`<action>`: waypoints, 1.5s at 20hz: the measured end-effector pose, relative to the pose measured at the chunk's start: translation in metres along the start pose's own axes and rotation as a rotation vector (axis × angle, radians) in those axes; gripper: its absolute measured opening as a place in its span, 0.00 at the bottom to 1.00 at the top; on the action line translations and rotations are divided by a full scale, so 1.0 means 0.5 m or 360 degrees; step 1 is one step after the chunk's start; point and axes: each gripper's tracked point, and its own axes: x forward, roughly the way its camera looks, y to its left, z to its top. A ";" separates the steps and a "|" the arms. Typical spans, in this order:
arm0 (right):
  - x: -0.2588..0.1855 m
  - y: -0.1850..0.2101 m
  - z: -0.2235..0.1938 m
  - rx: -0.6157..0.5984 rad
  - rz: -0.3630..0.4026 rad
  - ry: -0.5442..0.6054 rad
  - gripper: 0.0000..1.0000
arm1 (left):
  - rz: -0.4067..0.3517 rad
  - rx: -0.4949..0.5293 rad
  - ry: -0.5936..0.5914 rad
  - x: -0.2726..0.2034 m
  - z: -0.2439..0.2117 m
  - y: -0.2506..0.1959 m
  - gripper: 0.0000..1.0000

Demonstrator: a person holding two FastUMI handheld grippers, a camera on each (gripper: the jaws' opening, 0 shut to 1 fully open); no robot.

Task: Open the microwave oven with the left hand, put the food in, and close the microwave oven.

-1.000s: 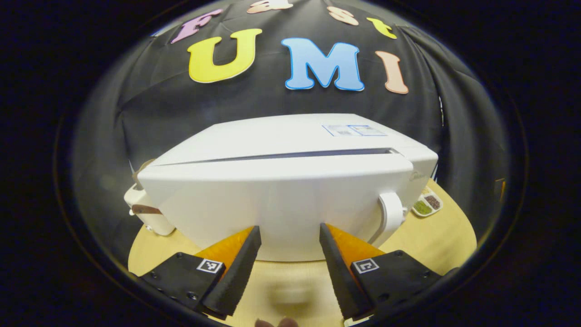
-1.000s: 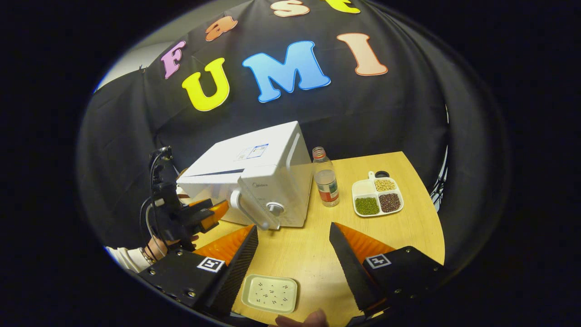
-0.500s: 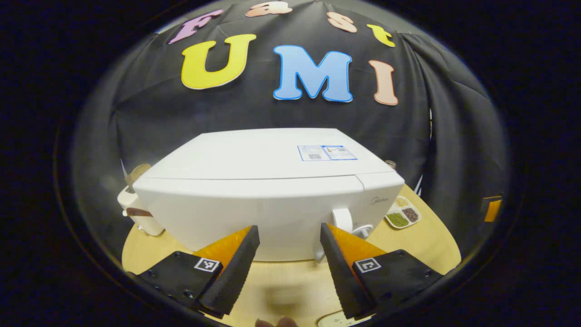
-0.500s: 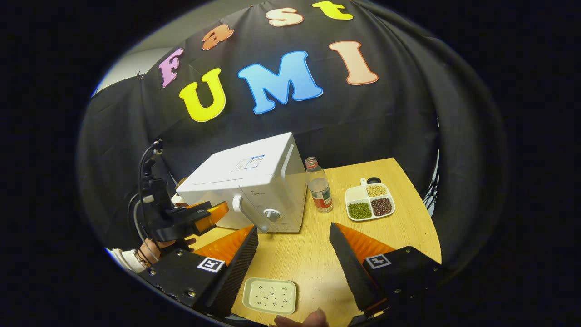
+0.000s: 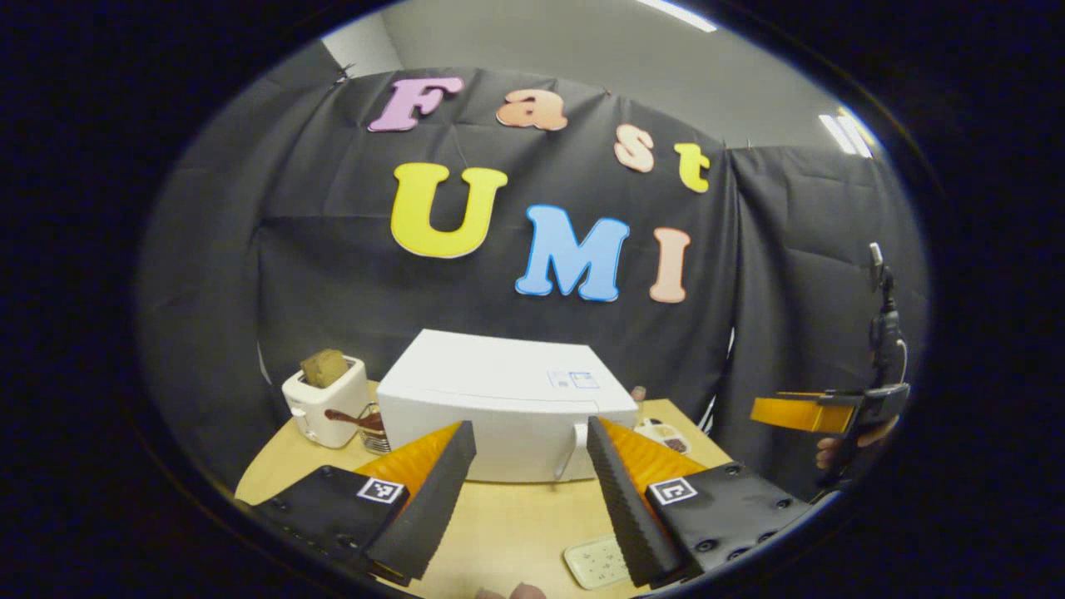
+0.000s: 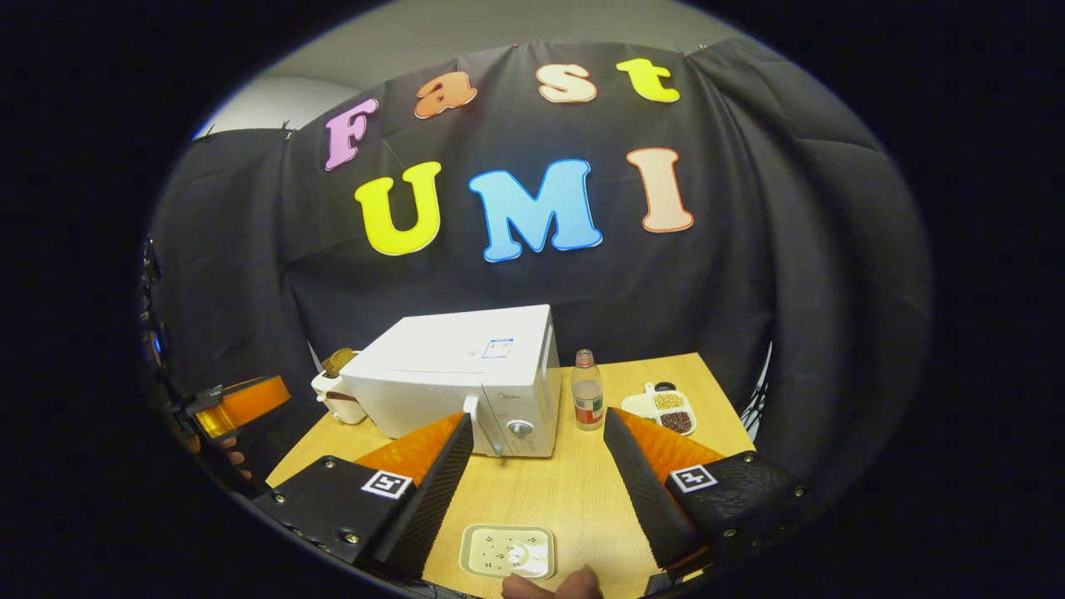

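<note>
Left gripper view: light wood table, black cloth booth wall behind, grey ceiling with strip lights above. White boxy microwave oven sits mid-table, door shut, curved white handle on its right front edge. White toaster with brown bread in the slot stands just left of the oven. Left gripper held back from the oven, level, fingers spread apart, nothing between them; ridged pads. Pale rectangular dish with small dark specks lies on the table near the camera, partly behind the right-hand finger. Right gripper seen side-on at far right, off the table edge, hand around its grip; from here cannot tell its finger gap

Right gripper view: same table, oven closed, round knob on the front panel, handle beside it. Clear plastic bottle upright just right of the oven; white divided tray with beans and grains further right. Right gripper fingers wide apart, empty, pale dish on the table below between them, untouched. Left gripper at far left, off the table, side-on
</note>
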 end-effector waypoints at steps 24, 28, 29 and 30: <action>-0.370 0.069 0.317 -0.0459 0.0196 -0.0671 0.96 | 0.0262 0.0437 -0.0643 -0.476 0.340 -0.231 0.92; -0.397 0.071 0.309 -0.0540 0.0181 -0.0687 0.93 | 0.0256 0.0280 -0.0662 -0.504 0.376 -0.238 0.92; -0.408 0.080 0.318 -0.0539 0.0176 -0.0726 0.93 | 0.0242 0.0299 -0.0653 -0.505 0.386 -0.231 0.92; -0.412 0.082 0.323 -0.0528 0.0151 -0.0727 0.93 | 0.0275 0.0355 -0.0635 -0.514 0.395 -0.216 0.92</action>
